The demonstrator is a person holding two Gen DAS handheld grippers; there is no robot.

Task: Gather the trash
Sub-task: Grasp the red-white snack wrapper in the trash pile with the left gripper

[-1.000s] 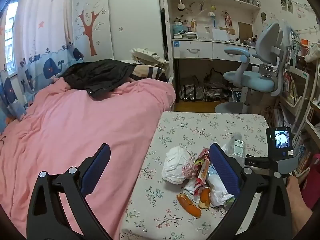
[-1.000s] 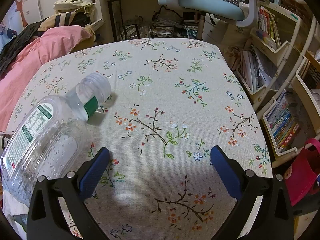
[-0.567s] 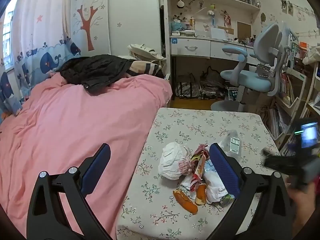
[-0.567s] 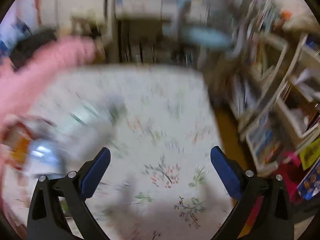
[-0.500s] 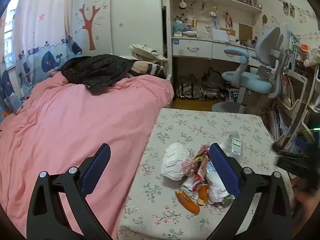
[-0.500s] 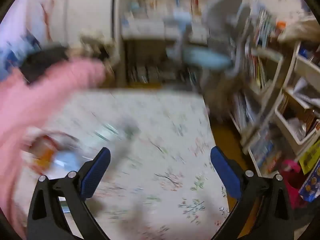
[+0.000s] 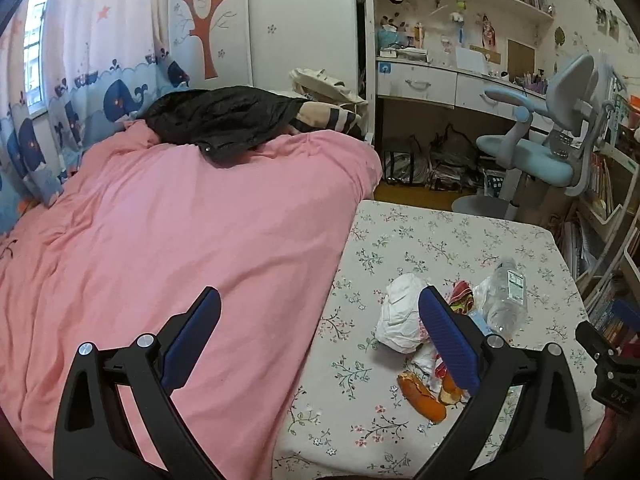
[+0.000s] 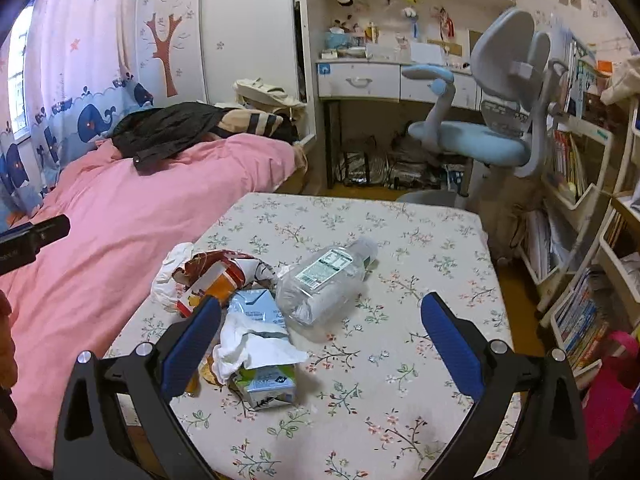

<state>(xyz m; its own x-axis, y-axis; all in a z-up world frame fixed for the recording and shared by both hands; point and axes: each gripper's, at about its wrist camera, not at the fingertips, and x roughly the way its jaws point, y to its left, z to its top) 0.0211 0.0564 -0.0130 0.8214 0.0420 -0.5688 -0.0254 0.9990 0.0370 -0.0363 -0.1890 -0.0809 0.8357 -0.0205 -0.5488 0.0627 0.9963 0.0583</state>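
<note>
So far nothing looks collected: bottle (image 8: 326, 280), carton (image 8: 262, 360), wrapper (image 8: 216, 276) and peel (image 7: 420, 390) lie heaped on the counter (image 8: 420, 240). Both tools, left (image 7: 320, 336) and right (image 8: 320, 340), hover wide and empty above it.

Left tool (image 7: 320, 336), right tool (image 8: 320, 332) apparently agape, empty.
</note>
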